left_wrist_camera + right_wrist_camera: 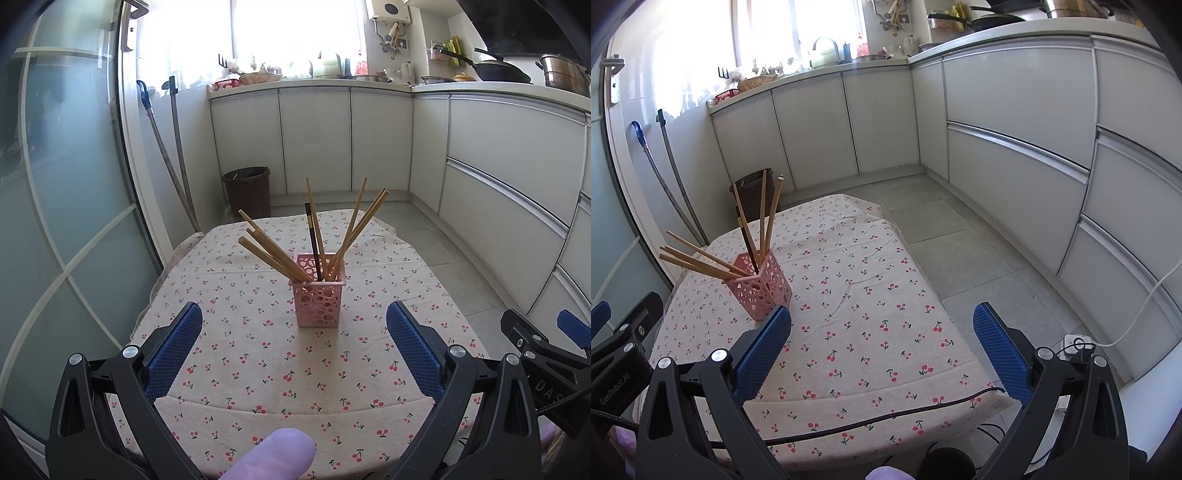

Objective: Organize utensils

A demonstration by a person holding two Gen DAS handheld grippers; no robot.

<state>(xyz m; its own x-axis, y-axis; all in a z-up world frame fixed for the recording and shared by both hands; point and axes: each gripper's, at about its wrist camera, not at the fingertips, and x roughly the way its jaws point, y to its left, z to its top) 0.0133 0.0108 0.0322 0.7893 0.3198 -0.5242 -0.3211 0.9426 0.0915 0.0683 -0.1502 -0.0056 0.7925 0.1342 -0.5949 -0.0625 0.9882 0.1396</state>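
Nearest the lens, the left tongs point(294, 347) are spread wide, blue dimpled pads point(173, 349) gripping nothing, a gloved fingertip point(273, 456) poking in at the bottom edge. The right tongs point(882, 349) are just as wide and empty, pointed over the lower middle of the counter point(886, 295), with a black cable point(871, 419) draped along its near edge. That counter wears a soft cherry-print cloth, lightly creased. Middle of the left view, left of centre in the right: the pink holder point(319, 291), a rigid plastic square tub pierced with round holes, standing upright. Fanned out of it are the chopsticks point(273, 254), slim pale wooden sticks plus one dark one, leaning to both sides. No loose utensils show on the cloth, so this looks like the closing stretch, or a tidy-up of the fan. A next move would call for a narrow, careful pinch on one thin stick without tipping the light tub.
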